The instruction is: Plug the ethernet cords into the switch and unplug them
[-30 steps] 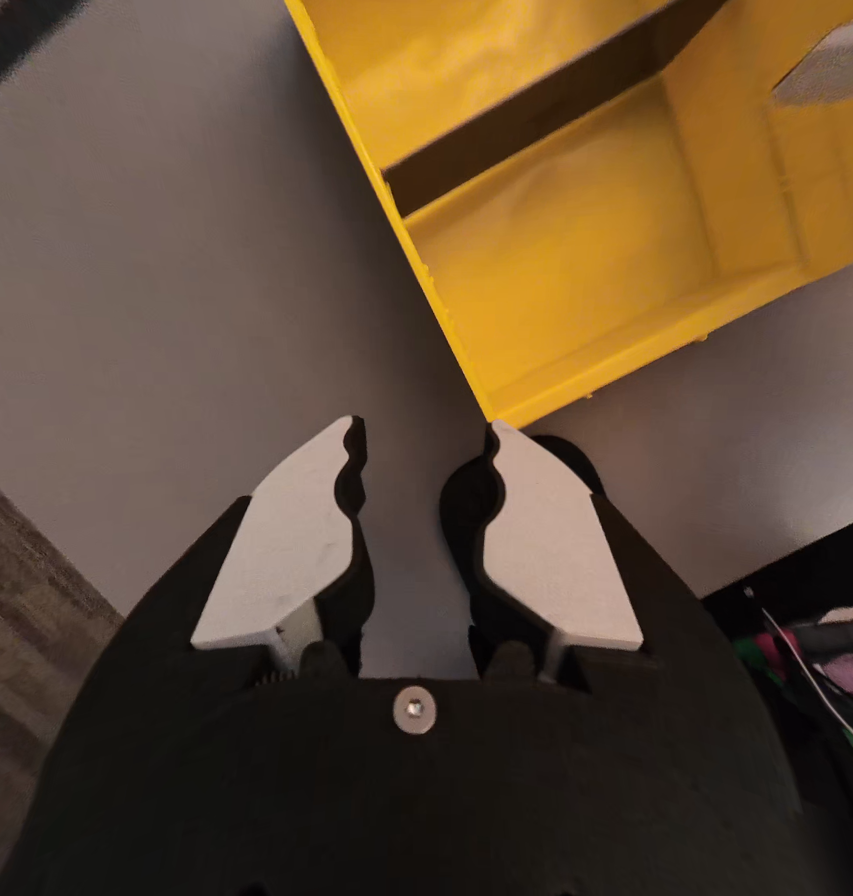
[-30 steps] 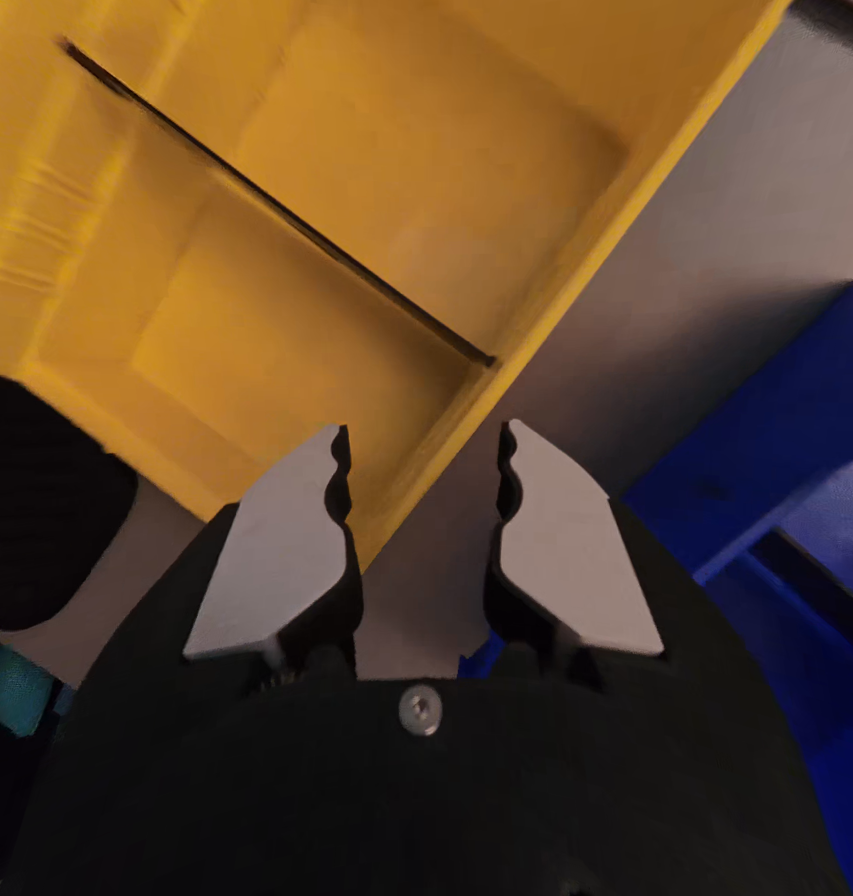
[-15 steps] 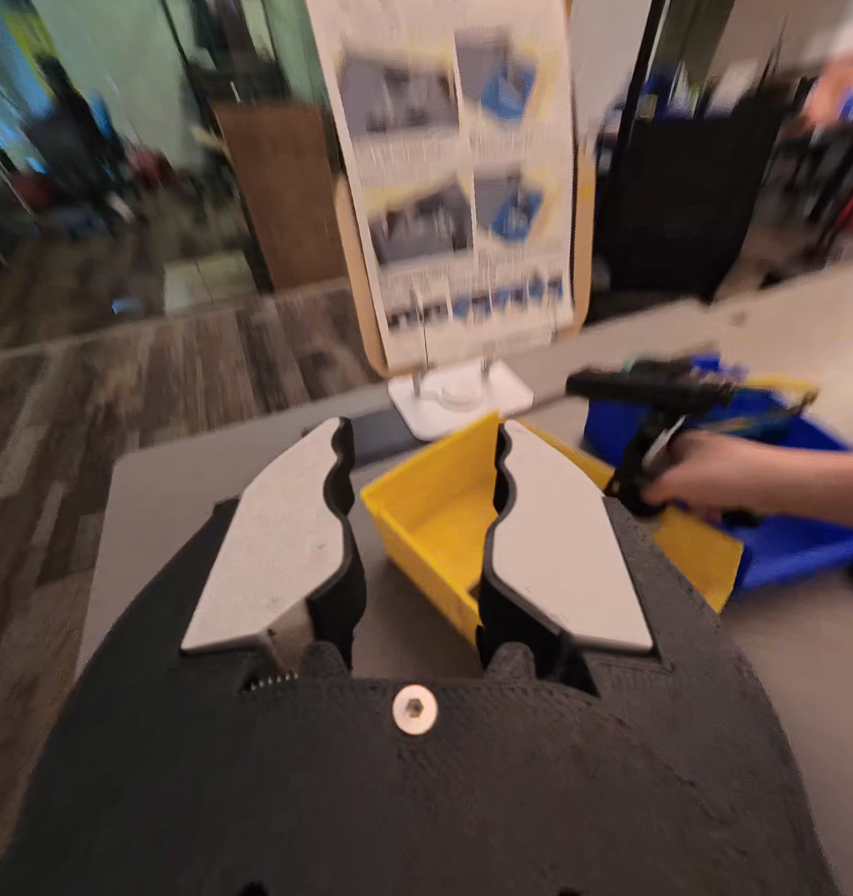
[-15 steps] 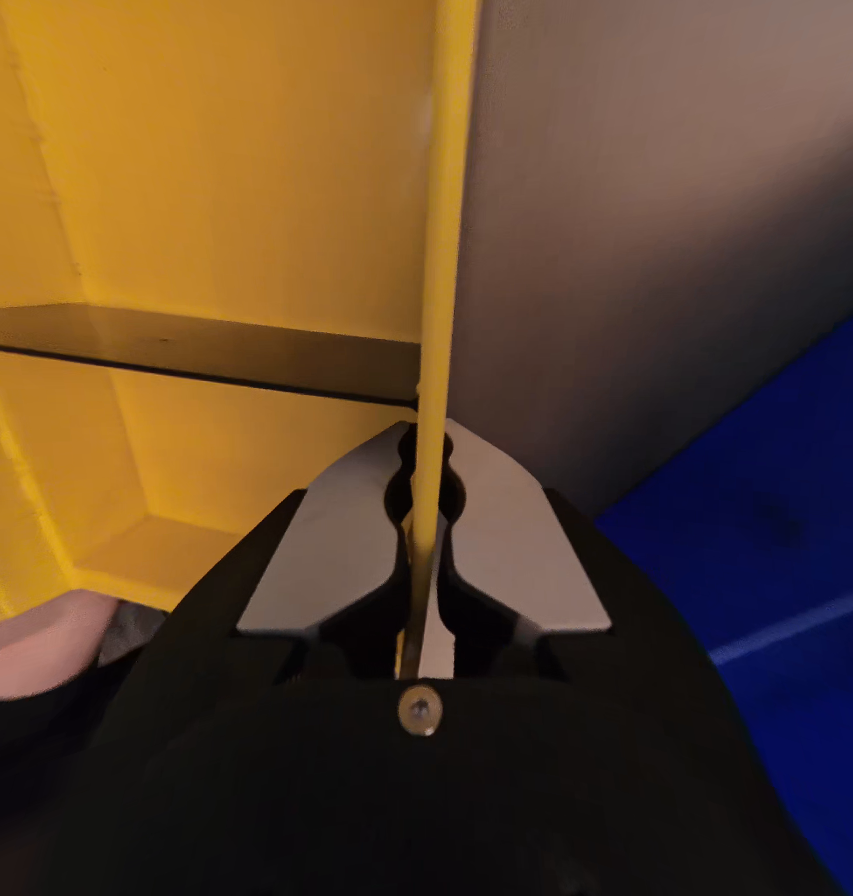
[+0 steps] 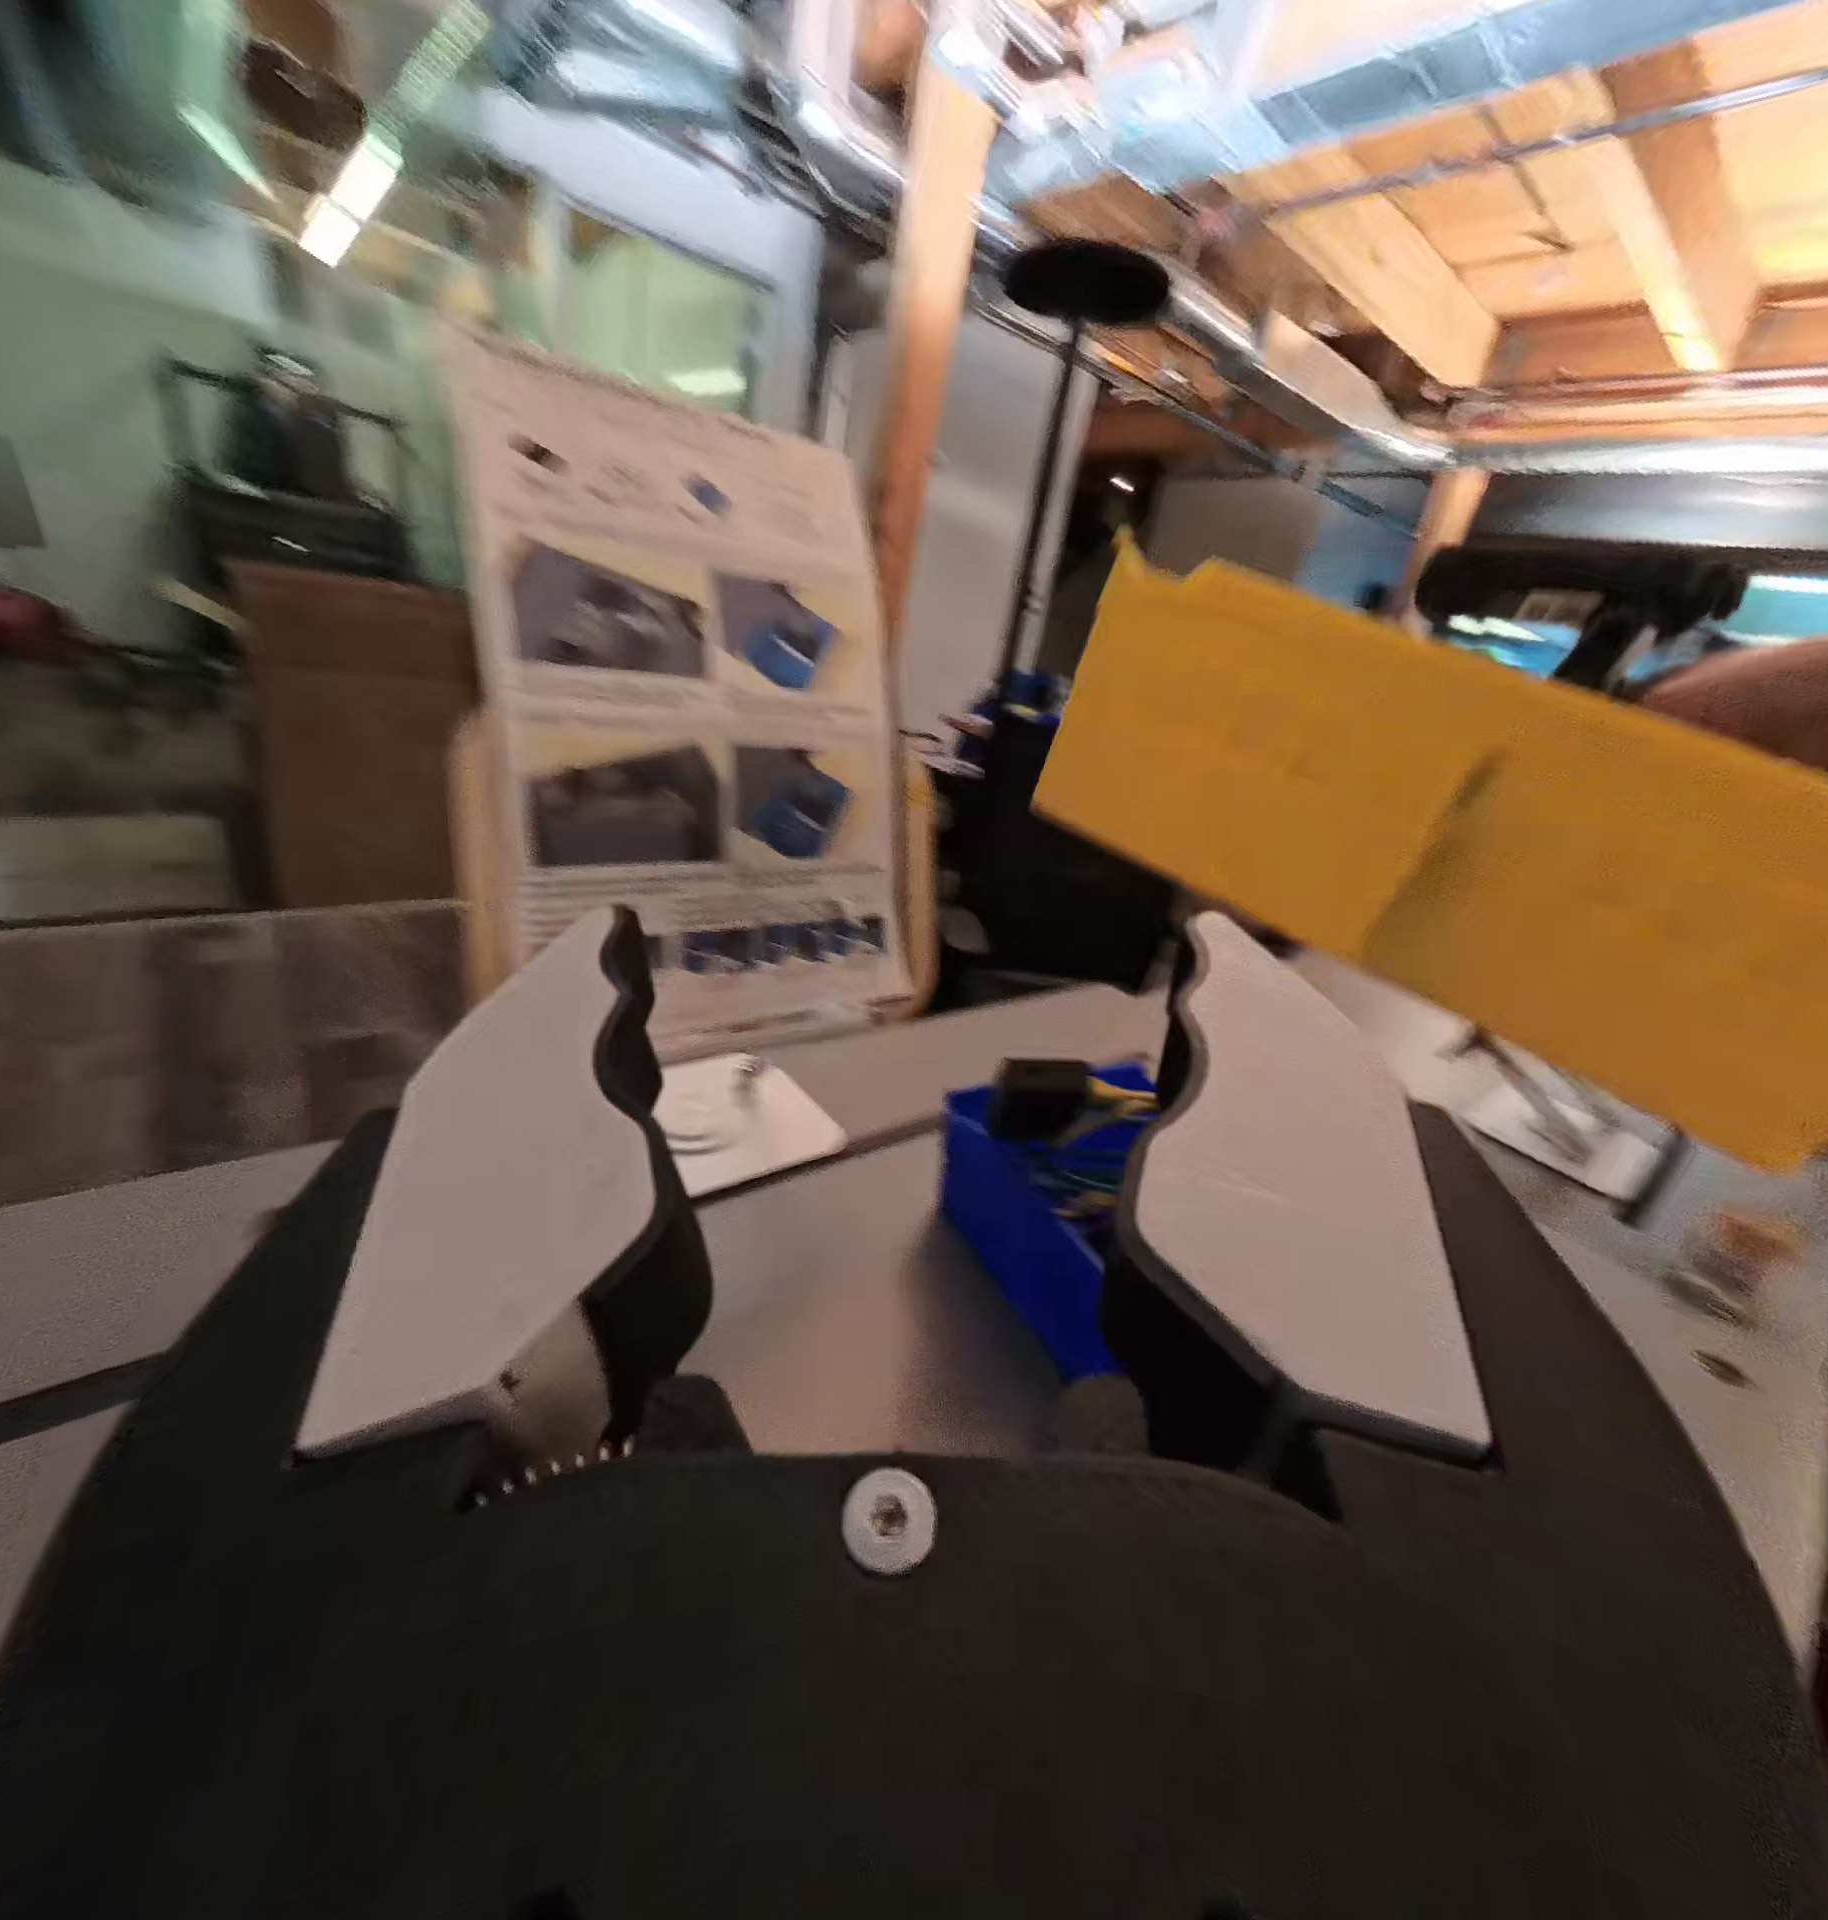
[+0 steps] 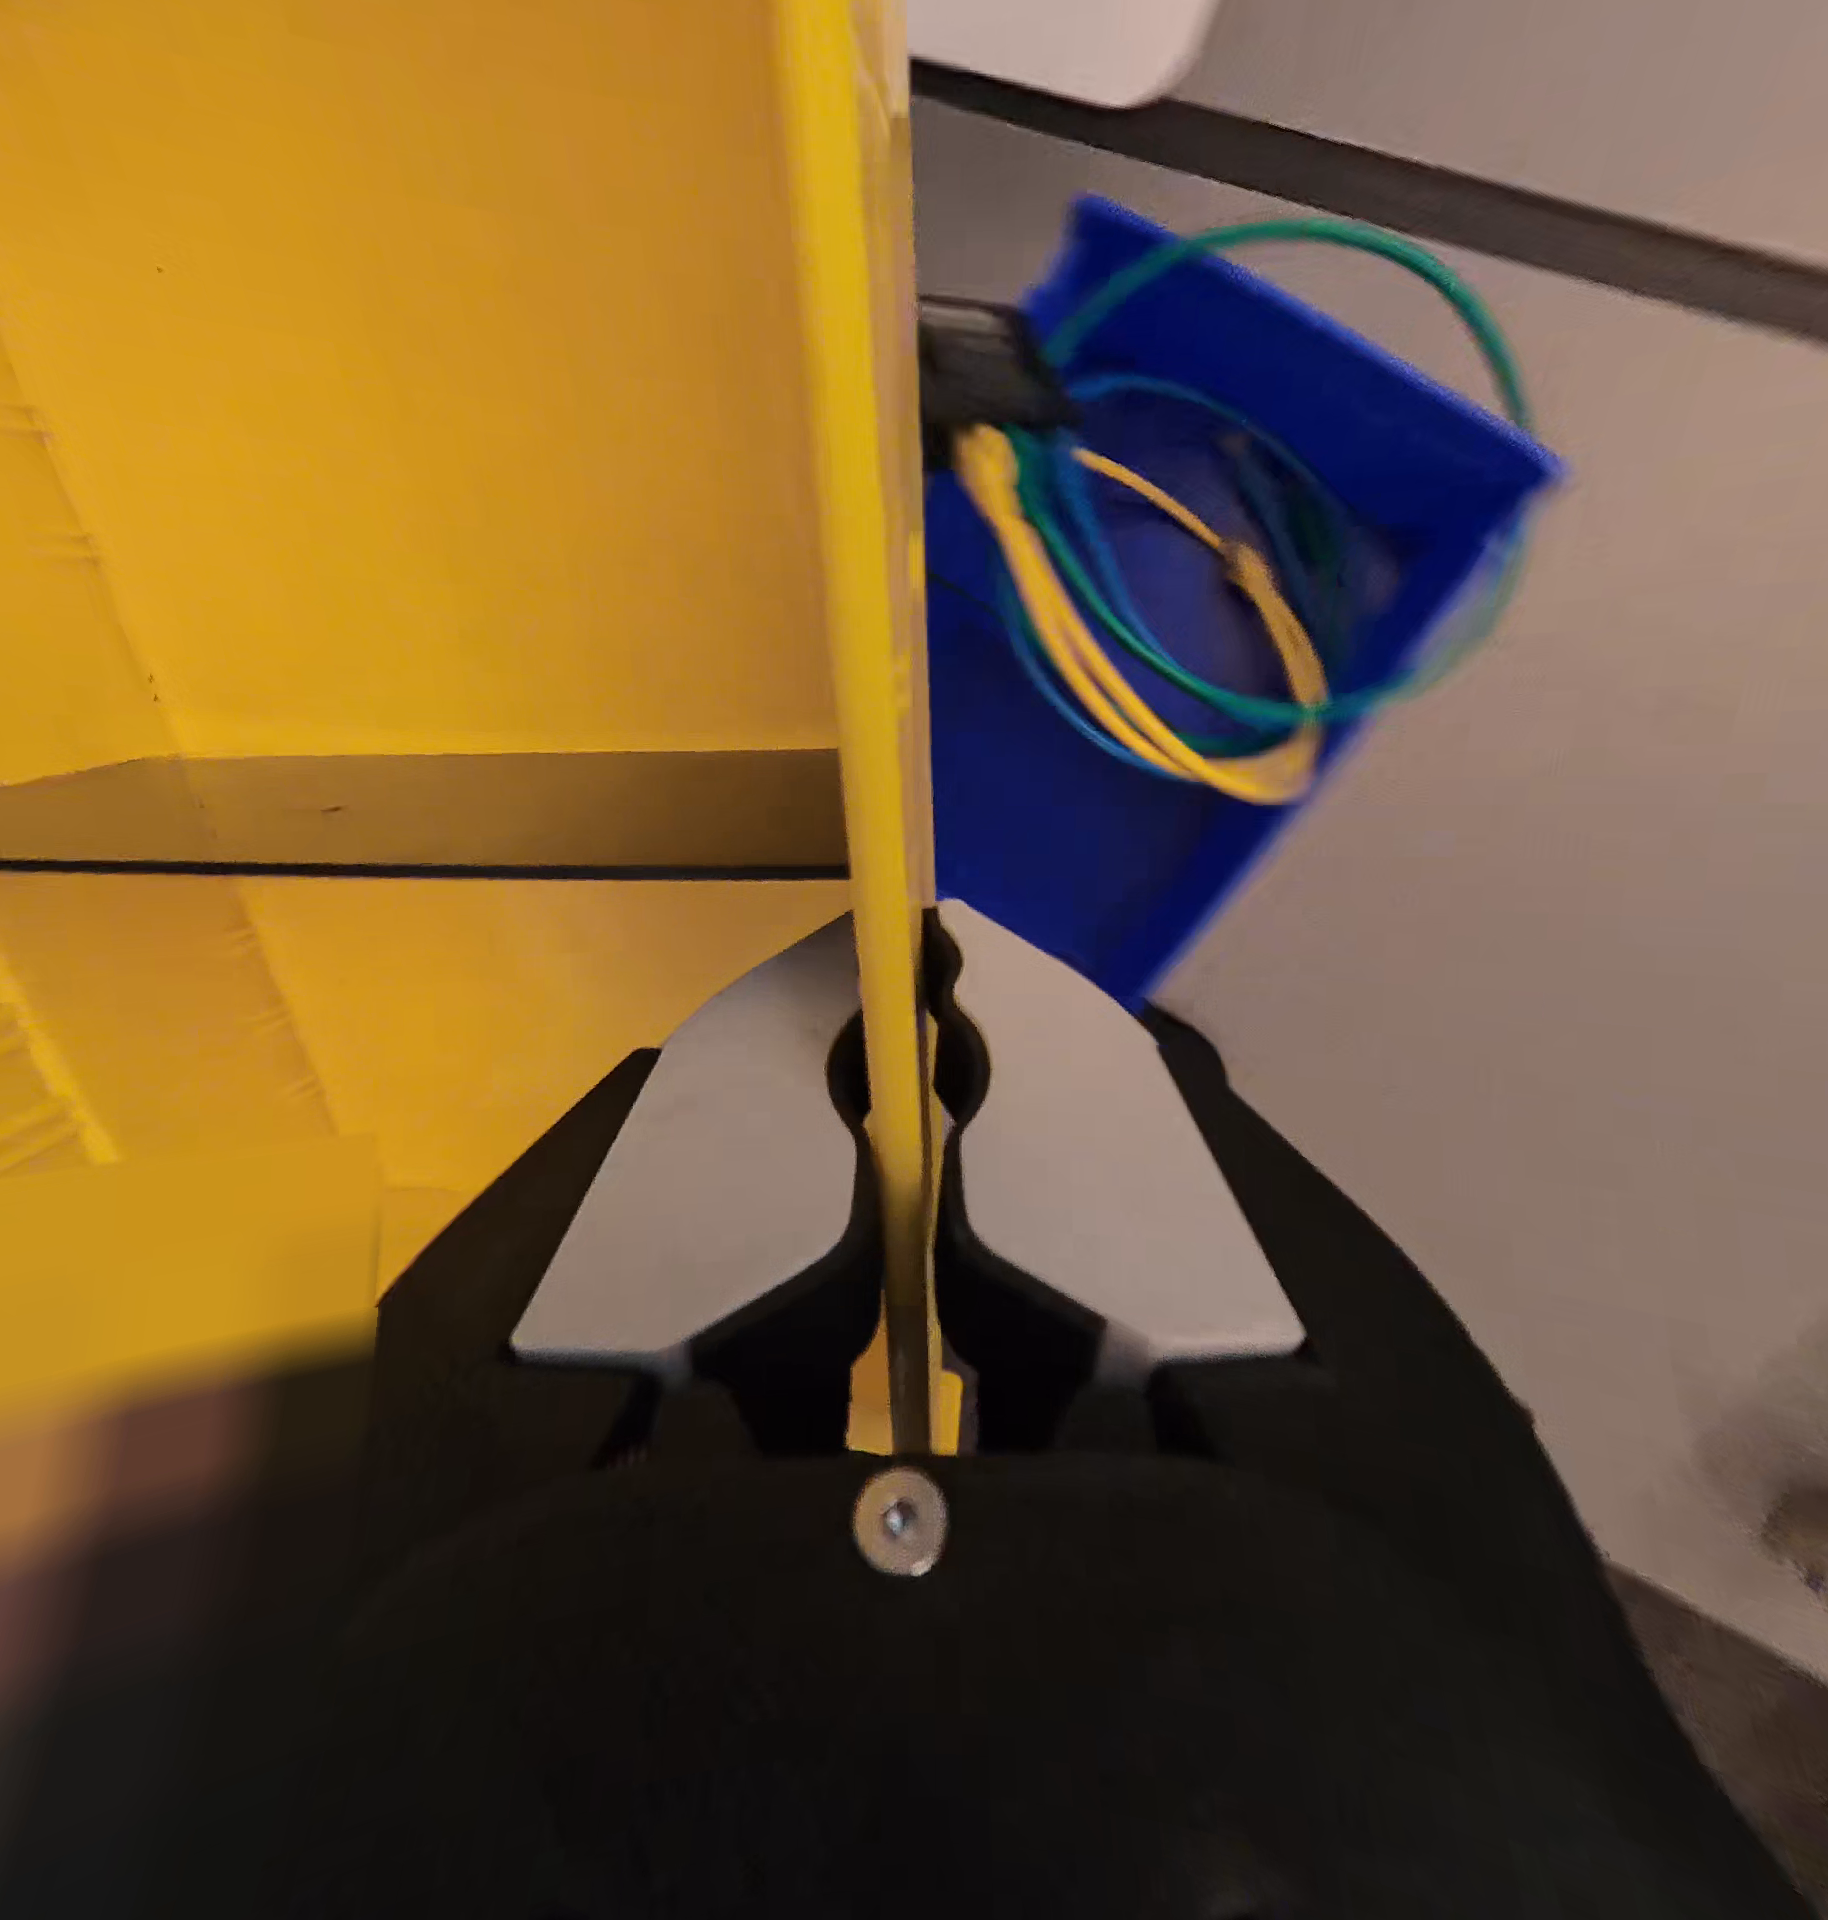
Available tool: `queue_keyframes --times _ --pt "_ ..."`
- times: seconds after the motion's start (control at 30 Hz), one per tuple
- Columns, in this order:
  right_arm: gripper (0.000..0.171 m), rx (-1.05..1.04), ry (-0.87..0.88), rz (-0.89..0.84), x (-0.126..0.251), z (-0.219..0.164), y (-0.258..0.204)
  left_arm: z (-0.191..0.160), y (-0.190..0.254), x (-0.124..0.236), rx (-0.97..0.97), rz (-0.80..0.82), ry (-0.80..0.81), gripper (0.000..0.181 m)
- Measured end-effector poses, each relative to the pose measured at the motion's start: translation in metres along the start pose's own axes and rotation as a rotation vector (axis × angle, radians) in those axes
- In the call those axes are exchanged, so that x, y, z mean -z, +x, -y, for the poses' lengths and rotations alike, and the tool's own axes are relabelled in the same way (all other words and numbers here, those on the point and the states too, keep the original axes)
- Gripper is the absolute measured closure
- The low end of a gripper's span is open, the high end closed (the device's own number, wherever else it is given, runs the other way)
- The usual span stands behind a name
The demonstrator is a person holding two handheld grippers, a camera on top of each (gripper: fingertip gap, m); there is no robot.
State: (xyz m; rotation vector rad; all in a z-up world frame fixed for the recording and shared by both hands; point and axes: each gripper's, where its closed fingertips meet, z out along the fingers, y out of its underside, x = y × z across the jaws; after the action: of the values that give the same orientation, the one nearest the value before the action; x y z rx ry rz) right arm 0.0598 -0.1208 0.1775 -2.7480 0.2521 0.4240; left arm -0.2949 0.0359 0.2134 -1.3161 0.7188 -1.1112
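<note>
Our right gripper [image 6: 902, 935] is clamped on the side wall of the yellow bin [image 6: 422, 416], the thin wall running between both fingers; a dark divider [image 6: 401, 821] crosses the bin's inside. In the left wrist view that bin [image 5: 1461, 821] hangs in the air, tilted, above the table [image 5: 837, 1247]. Our left gripper [image 5: 905, 935] is spread wide and holds nothing, raised over the table. The blue bin [image 6: 1305, 416] sits on the table just beyond the yellow one. In it lie the cords [image 6: 1201, 623], yellow, green and blue loops, with the black switch [image 6: 977, 358] at their near ends; blur keeps us from telling whether they are plugged in. In the left view the blue bin [image 5: 1014, 1236] shows between the fingers, and a printed board [image 5: 681, 727] on a white stand stands behind it.
</note>
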Motion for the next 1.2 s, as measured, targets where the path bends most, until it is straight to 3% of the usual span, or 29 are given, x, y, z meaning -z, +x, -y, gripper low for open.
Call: queue_keyframes --times 0.07,0.13,0.2,0.3,0.43,0.67,0.7,0.77,0.83,0.97,1.1,1.2 --pt "0.165 -0.125 0.071 -0.005 0.027 -0.037 0.058 -0.046 0.031 -0.048 0.041 -0.097 -0.130 0.083" --pt "0.164 -0.265 0.146 -0.031 0.034 -0.076 0.119 -0.113 0.062 -0.092 0.044 -0.157 -0.332 0.079" --pt "0.164 -0.382 0.197 -0.077 0.028 -0.116 0.175 -0.171 0.081 -0.124 0.064 -0.171 -0.449 0.081" --pt "0.164 -0.516 0.220 -0.125 -0.002 -0.172 0.241 -0.229 0.100 -0.153 0.180 -0.202 -0.463 0.101" --pt "0.165 -0.674 0.220 -0.107 -0.051 -0.213 0.292 -0.299 0.104 -0.162 0.097 -0.174 -0.708 0.087" --pt "0.165 -0.694 0.189 -0.155 -0.108 -0.205 0.324 -0.380 0.129 -0.137 -0.030 -0.295 -1.126 0.086" --pt "0.164 -0.681 0.177 -0.148 -0.115 -0.200 0.321 -0.385 0.131 -0.133 -0.044 -0.323 -1.169 0.086" --pt "0.164 -0.661 0.152 -0.123 -0.128 -0.191 0.313 -0.382 0.129 -0.130 -0.006 -0.337 -1.201 0.113" --pt "0.164 -0.631 0.138 -0.105 -0.140 -0.180 0.302 -0.378 0.108 -0.127 -0.096 -0.304 -1.220 0.128" --pt "0.158 -0.642 0.171 -0.093 -0.156 -0.162 0.290 -0.355 0.013 -0.133 -0.306 -0.047 -1.173 0.154" --pt "0.154 -0.608 0.144 -0.046 -0.186 -0.147 0.267 -0.338 -0.061 -0.118 -0.065 0.043 -1.154 0.176" --pt "0.158 -0.590 0.136 -0.045 -0.199 -0.134 0.258 -0.324 -0.103 -0.090 0.003 0.072 -1.175 0.176"
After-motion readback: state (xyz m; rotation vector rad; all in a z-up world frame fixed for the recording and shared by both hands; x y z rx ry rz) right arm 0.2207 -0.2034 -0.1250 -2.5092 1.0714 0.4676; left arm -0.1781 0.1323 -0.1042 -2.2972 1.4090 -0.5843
